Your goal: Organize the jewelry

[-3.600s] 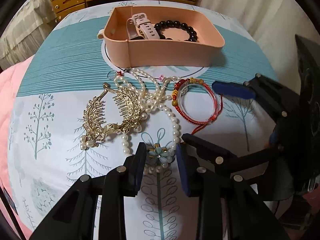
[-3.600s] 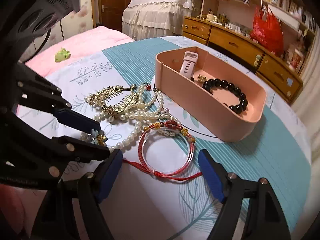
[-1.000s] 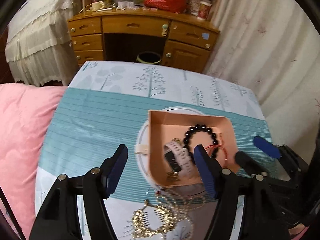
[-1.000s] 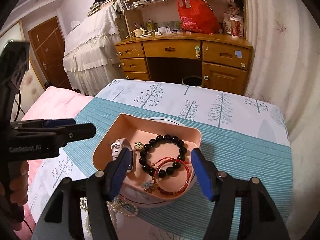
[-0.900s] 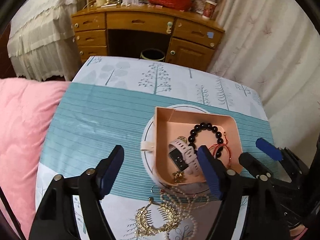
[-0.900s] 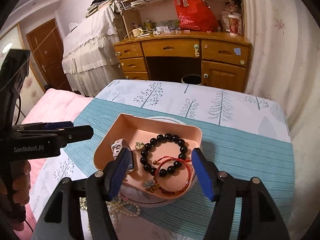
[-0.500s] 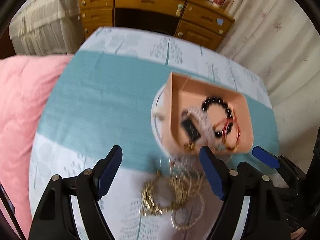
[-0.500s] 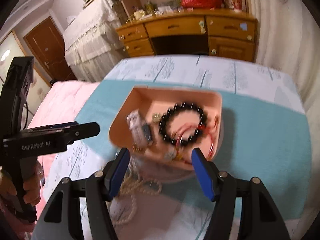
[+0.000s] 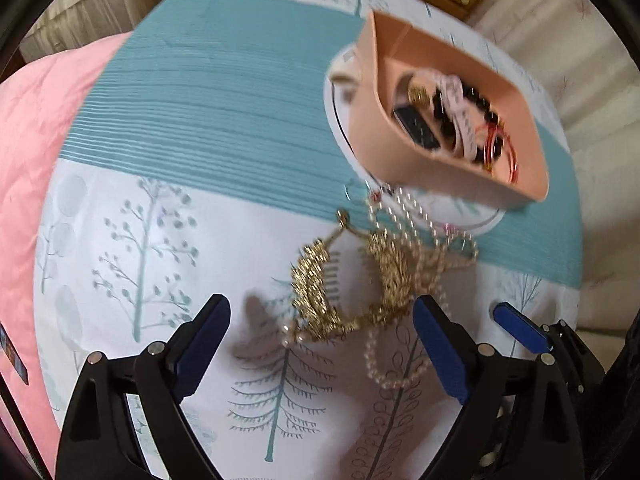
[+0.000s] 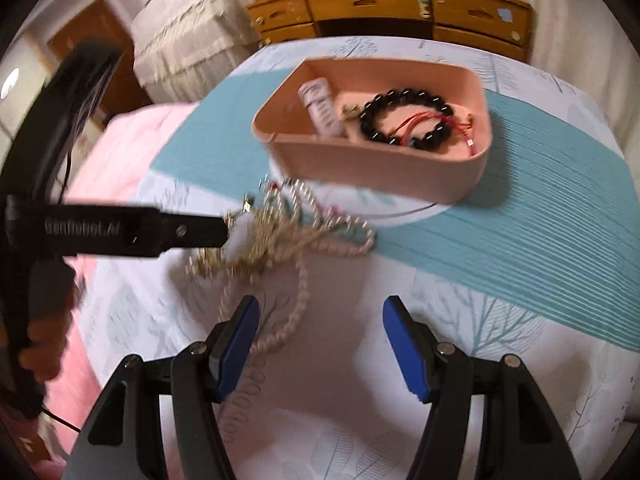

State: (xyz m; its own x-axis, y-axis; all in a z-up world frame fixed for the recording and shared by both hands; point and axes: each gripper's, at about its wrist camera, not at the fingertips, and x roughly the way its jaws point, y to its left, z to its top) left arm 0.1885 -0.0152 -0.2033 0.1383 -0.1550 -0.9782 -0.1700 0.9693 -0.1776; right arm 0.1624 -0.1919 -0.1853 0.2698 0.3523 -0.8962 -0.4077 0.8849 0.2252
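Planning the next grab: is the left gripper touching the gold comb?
Apart. In the left wrist view the left gripper's opening jaws flank the gold comb, with bare cloth between each pad and it.

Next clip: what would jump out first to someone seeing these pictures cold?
The tangle of the gold hair comb and the pearl necklace on the tree-print cloth, just in front of the pink tray. The tray already holds a black bead bracelet, a red string bangle and a pale watch. The left tool is opening over the comb, gripping nothing, and the right tool is open beside the pearls.
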